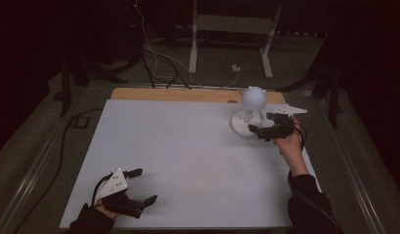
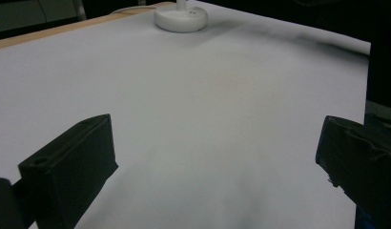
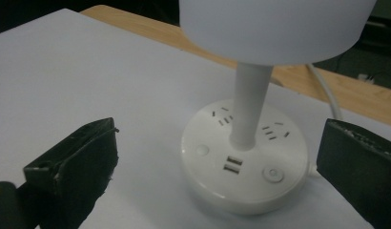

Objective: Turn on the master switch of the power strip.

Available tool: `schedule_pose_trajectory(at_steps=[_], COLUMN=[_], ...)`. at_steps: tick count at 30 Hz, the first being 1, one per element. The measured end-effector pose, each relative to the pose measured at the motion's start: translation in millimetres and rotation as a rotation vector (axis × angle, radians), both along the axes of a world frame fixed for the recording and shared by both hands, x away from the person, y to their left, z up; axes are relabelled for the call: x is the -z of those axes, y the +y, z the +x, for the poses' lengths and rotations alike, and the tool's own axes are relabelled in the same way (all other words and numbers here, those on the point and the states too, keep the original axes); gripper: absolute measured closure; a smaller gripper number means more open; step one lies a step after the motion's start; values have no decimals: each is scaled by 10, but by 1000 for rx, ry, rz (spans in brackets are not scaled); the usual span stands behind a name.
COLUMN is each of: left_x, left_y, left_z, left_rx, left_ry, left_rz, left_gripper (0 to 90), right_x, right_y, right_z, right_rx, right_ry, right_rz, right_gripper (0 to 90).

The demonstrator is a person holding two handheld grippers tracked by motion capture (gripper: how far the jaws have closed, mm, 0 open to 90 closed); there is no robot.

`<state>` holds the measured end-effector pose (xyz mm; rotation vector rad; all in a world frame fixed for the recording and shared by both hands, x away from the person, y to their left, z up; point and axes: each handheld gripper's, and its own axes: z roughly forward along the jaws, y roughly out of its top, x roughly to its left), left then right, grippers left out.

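A white table lamp stands at the far right of the white table [image 1: 188, 151], with a round shade [image 1: 253, 98] on a thin stem and a round base [image 1: 241, 125]. In the right gripper view the base [image 3: 246, 176] shows socket slots, two USB ports and round buttons, and a white cord leaves it at the right. My right gripper [image 1: 260, 123] is open just in front of the base, its jaws spread to either side of it [image 3: 217, 138] without touching it. My left gripper [image 1: 146, 185] rests open near the front left edge, with nothing between its jaws [image 2: 215, 133]. The lamp base [image 2: 180, 18] lies far ahead of it.
A strip of wooden tabletop [image 1: 188, 95] runs along the far edge of the white surface. Beyond it the dark floor holds cables [image 1: 159, 63] and a white stand's legs [image 1: 232, 44]. The room is dim.
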<state>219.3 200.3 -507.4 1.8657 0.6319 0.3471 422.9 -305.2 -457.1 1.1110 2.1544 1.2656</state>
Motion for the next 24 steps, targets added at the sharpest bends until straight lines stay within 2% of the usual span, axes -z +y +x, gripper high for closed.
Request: schedule_pose_trajectory(at_steps=[3, 5, 6, 9, 15, 17, 18, 21, 24], left_x=[0, 0, -2, 0, 1, 1, 1, 3, 3], left_y=[-1, -2, 0, 3, -2, -2, -1, -1, 0], left_z=[-3, -3, -2, -1, -3, -2, -1, 0, -1], left_rx=[0, 0, 0, 0, 2, 1, 1, 0, -1], left_ry=[0, -1, 0, -1, -1, -1, 0, 1, 0], left_rz=[1, 2, 0, -1, -1, -1, -3, -3, -2], left_gripper=[3, 3, 3, 3, 3, 3, 3, 3, 3], right_x=[20, 33, 35, 47, 85, 107, 136, 166, 205], right_y=[-23, -41, -49, -62, -68, -65, -53, -55, -80], right_z=[56, 81, 97, 130, 203, 233, 255, 278, 287], right_rx=[-29, -23, -28, -31, -19, -29, -22, -13, 23], right_ry=[-4, -24, -16, -27, 0, 15, 24, 44, 50], right_rz=[39, 58, 64, 47, -15, -29, -47, -46, -31], right_gripper=[0, 0, 0, 0, 1, 68, 69, 94, 116])
